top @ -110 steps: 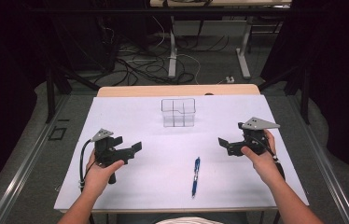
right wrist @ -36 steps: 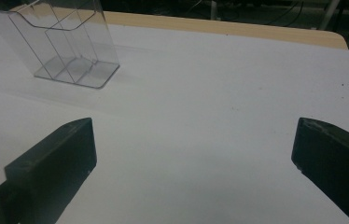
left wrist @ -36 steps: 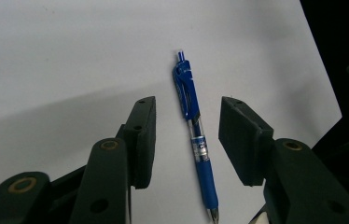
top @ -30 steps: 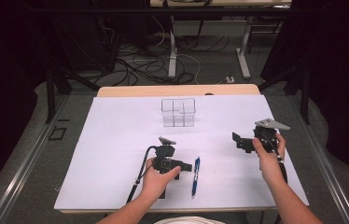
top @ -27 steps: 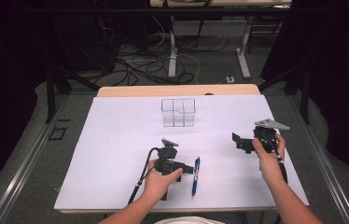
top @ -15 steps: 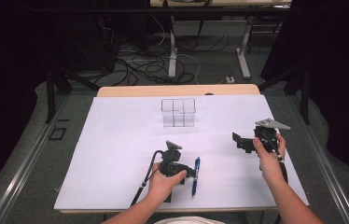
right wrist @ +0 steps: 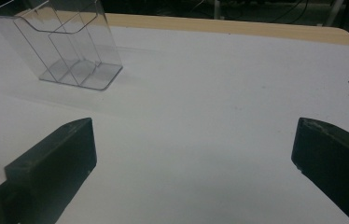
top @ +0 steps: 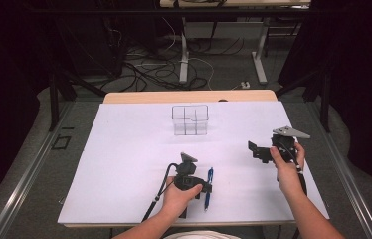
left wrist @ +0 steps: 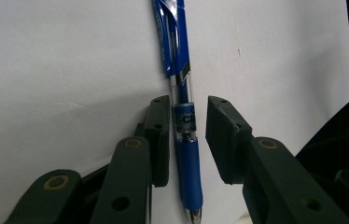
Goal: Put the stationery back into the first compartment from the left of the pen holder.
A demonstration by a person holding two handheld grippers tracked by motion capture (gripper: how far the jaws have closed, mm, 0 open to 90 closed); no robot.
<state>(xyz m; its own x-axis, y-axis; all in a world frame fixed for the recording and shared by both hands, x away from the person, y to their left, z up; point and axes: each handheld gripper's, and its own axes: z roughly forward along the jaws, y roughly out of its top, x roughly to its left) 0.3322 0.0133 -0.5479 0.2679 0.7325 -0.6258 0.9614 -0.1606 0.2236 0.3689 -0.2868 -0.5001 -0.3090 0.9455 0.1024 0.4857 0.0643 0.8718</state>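
Note:
A blue pen lies on the white table sheet, near the front at the middle. My left gripper is down at the sheet with the pen between its jaws. In the left gripper view the jaws have just been closing; the left pad sits against the barrel and a small gap shows at the right pad. My right gripper is held above the sheet at the right, its jaws wide open with nothing between them.
A clear plastic holder with compartments stands upright at the back middle of the sheet, and in the right gripper view it is at the far left. The wooden table edge runs behind it.
My left gripper has slid a little to the right onto the pen, and its jaws have narrowed around the barrel. The right hand has stayed where it was.

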